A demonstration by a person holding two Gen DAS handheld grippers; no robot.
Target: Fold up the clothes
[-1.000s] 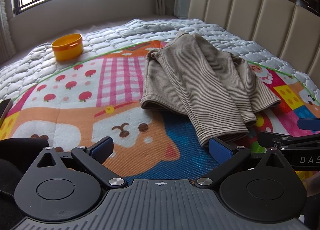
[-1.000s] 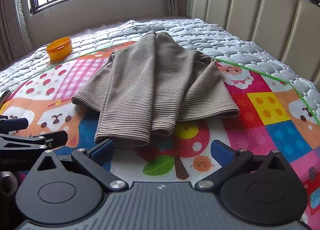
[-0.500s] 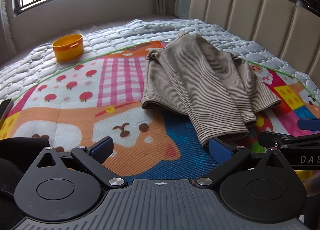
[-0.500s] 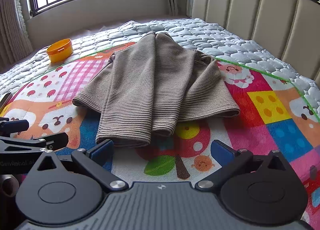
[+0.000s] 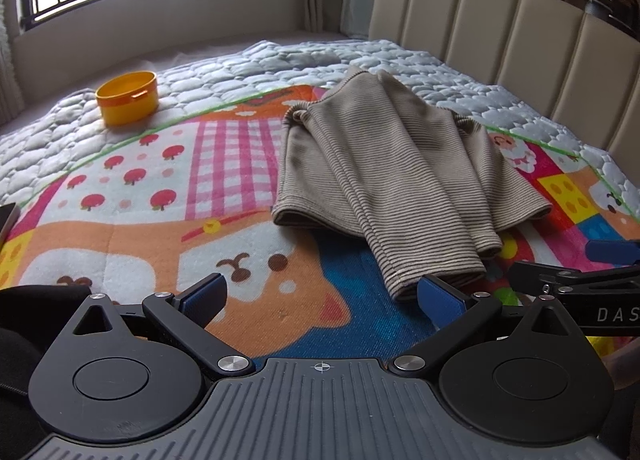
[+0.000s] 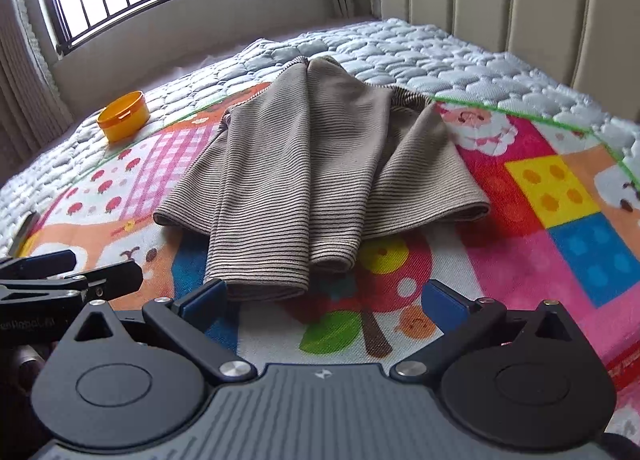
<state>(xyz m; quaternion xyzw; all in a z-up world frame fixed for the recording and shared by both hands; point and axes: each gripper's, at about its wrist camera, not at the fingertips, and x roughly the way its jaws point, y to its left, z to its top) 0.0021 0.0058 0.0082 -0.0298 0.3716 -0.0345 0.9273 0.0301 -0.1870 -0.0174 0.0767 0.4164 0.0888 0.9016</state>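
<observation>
Cartoon blanket (image 5: 120,244) is spread ahead; striped garment (image 6: 304,179) is laid just before both spread-fingered, empty grippers: left gripper (image 5: 320,296), right gripper (image 6: 324,300).

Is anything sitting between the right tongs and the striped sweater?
Nothing visible. The right tongs stand open just short of the sweater, with only bare play mat between them. The orange tub sits far off to the left.

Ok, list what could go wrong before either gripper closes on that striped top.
1. The striped top lies in overlapping layers; a pinch at its near hem could catch only one and undo the fold.
2. The right gripper and left gripper sit close together, both open, and could collide.
3. Dragging may ruck the cartoon blanket.
</observation>
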